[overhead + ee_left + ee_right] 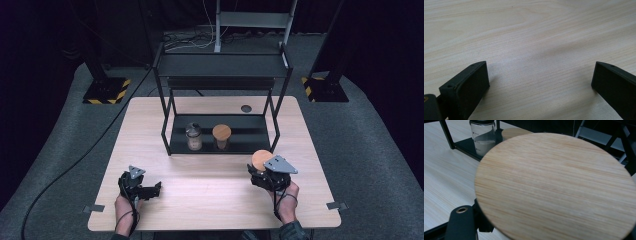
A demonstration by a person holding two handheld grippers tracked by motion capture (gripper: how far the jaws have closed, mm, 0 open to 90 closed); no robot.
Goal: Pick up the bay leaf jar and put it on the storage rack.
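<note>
1. A black metal rack [170,107] stands in the middle of the wooden table [210,200]. It has a low shelf and a high shelf.
2. On the low shelf stand two jars side by side. One is a glass jar with a dark lid [193,136] and something pale inside. The other is a jar with a wooden lid [222,136].
3. The rack's thin front legs stand between the grippers and the jars.
4. A small dark hole [246,108] sits in the table behind the rack.
5. The right gripper [267,172] is near the rack's right front leg. It holds a round wooden lid [261,159], and its jaws are clamped on it.
6. The round wooden lid is flat and light brown, with fine straight lines in the wood. In the right gripper view it is very close and tilted.
7. The left gripper [150,190] rests low over the bare table at the front left. Its jaws stand wide apart with nothing between them.
</note>
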